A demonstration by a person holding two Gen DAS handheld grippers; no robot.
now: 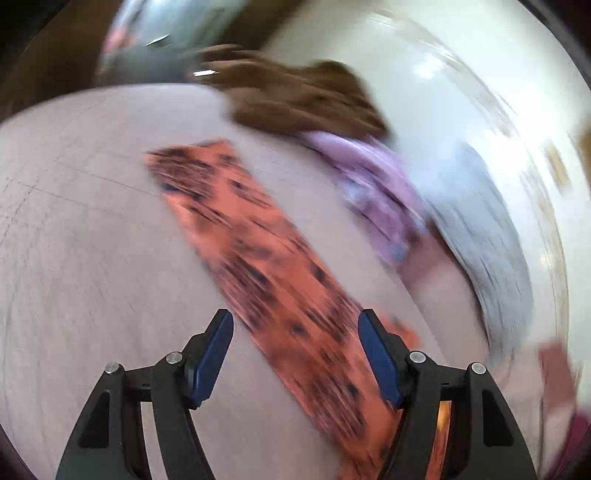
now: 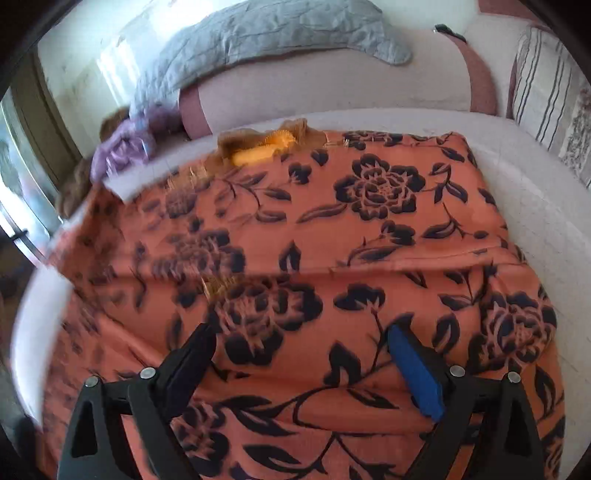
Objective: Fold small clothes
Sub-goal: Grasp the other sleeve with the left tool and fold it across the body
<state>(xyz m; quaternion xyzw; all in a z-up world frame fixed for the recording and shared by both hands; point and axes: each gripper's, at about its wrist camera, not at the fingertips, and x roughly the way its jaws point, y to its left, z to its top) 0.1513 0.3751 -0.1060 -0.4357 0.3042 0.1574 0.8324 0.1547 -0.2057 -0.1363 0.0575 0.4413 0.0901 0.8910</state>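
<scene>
The bed (image 2: 535, 206), covered in a pale sheet, fills both views, and only the right wrist view shows it sharply: a grey quilt (image 2: 258, 33) lies bunched along the wall at 12 o'clock, a striped pillow (image 2: 543, 85) sits at 2 o'clock, and a crumpled purple garment (image 2: 118, 147) lies at 10 o'clock beside something brown. The orange cloth (image 2: 314, 229) with black flowers spreads flat across the middle of that view, its yellow-edged neckline at 12 o'clock and a horizontal crease across its centre. The left wrist view is heavily smeared by motion; there the orange cloth (image 1: 266, 266) shows only as a narrow strip running from 10 o'clock down to 5 o'clock, with the purple garment (image 1: 373, 192) and a brown bundle (image 1: 295, 99) at 1 o'clock. The right gripper (image 2: 301, 350) points low over the cloth's near half, fingers spread wide with fabric between them but not pinched. The left gripper (image 1: 295, 343) likewise stands apart, its right finger (image 1: 380, 362) crossing the strip's edge, whether touching it I cannot tell.
</scene>
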